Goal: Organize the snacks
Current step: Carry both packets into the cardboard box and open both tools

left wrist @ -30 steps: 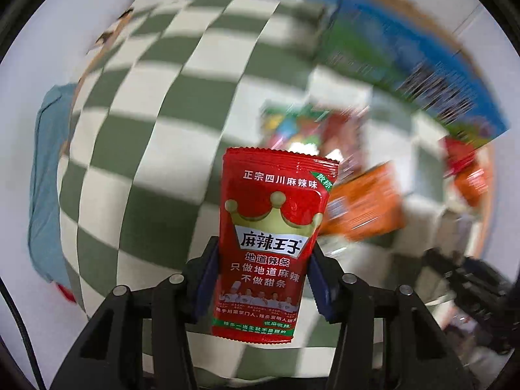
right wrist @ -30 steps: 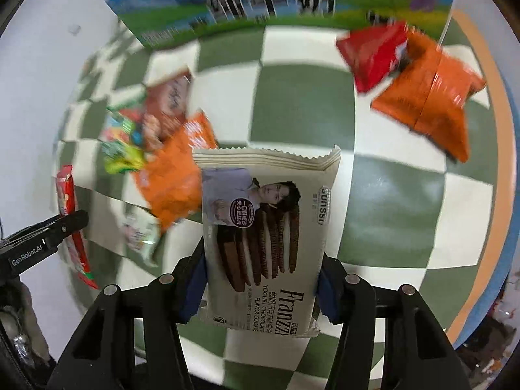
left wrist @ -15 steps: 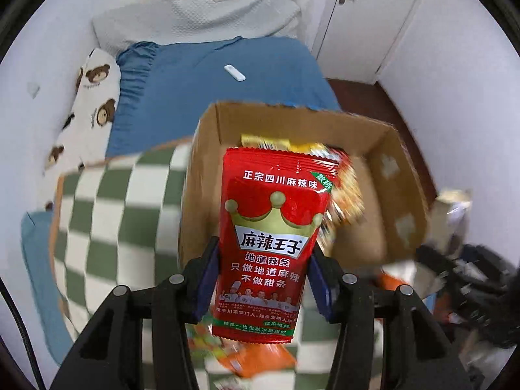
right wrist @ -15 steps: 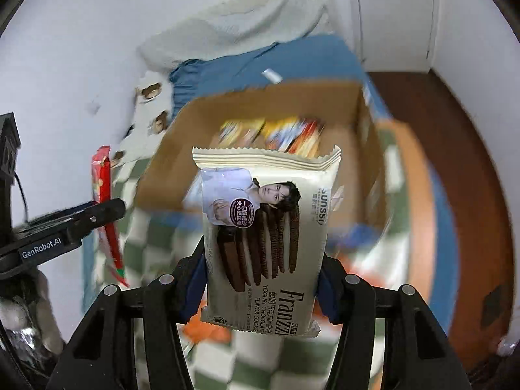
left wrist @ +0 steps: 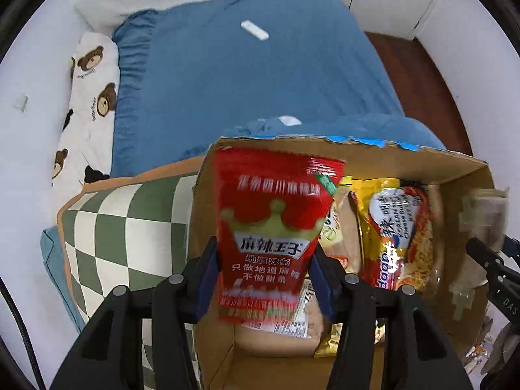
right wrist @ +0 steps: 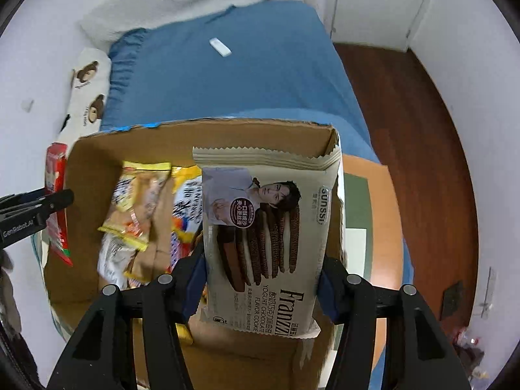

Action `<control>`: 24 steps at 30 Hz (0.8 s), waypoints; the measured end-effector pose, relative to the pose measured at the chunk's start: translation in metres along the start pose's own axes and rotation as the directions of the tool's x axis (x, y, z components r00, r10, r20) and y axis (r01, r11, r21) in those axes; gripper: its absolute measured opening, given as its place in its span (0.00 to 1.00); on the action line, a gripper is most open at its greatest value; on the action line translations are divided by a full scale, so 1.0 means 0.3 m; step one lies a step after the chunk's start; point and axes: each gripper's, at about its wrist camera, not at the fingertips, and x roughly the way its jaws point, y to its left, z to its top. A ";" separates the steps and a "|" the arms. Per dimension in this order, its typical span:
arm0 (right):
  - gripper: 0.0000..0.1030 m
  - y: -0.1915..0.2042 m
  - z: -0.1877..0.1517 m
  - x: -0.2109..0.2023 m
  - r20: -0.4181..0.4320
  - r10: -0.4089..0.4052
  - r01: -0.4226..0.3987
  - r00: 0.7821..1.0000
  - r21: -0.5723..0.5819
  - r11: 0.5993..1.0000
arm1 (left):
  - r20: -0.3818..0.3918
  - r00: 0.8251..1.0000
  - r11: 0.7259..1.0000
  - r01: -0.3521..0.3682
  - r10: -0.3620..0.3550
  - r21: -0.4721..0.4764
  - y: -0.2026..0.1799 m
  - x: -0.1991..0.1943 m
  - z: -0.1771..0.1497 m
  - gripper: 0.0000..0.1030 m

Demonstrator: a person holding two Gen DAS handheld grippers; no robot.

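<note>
An open cardboard box [left wrist: 422,159] lies below both grippers, with several snack packs inside, among them a red-and-gold noodle pack [left wrist: 399,234]. My left gripper [left wrist: 265,279] hangs over the box's left side; its jaws are opening. The red spicy-strip packet [left wrist: 273,227] between them is tilted and blurred, slipping free of the pads. My right gripper [right wrist: 261,282] hangs over the box [right wrist: 227,133] on its right side. Its jaws are opening too, but the beige cookie packet [right wrist: 266,243] still sits upright against both pads. Yellow packs [right wrist: 139,204] lie in the box to its left.
The box rests on a green-and-white checkered mat [left wrist: 113,227] beside a blue bed [left wrist: 260,81], which has a small white remote [left wrist: 254,31] on it. A bear-print pillow [left wrist: 87,107] lies by the wall on the left. Wooden floor [right wrist: 422,162] runs along the right.
Both grippers have swung from the mat with loose snacks to above the box. The red packet, sharp and straight before, is now tilted and blurred between wider jaws. The cookie packet sits as before.
</note>
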 end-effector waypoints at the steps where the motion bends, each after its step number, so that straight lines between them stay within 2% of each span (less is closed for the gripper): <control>1: 0.68 -0.007 0.006 0.013 -0.013 -0.019 0.019 1.000 -0.002 1.000 | -0.005 1.000 1.000 0.004 -0.004 -0.011 0.006 0.010 0.011 0.55; 2: 0.80 -0.011 0.016 0.024 -0.022 -0.030 0.030 0.999 0.003 1.000 | -0.006 1.000 1.000 0.021 -0.021 -0.023 0.010 0.018 0.018 0.61; 4: 0.86 -0.009 0.017 0.047 -0.038 -0.010 0.011 0.999 0.012 1.000 | -0.011 0.999 0.999 0.034 -0.035 -0.033 0.013 0.028 0.023 0.87; 6: 0.90 -0.001 0.015 0.051 -0.038 -0.011 0.011 0.999 0.004 1.000 | -0.005 0.999 0.999 0.036 -0.036 -0.040 0.016 0.033 0.019 0.88; 11: 0.92 0.033 -0.013 0.082 -0.067 0.006 -0.006 0.998 0.003 1.000 | -0.028 0.997 0.997 0.065 -0.067 -0.052 0.004 0.052 -0.030 0.88; 24: 0.92 0.071 -0.136 0.048 -0.047 0.043 -0.043 0.998 -0.008 0.999 | 0.041 0.995 0.995 0.094 -0.092 -0.043 -0.035 -0.023 -0.214 0.88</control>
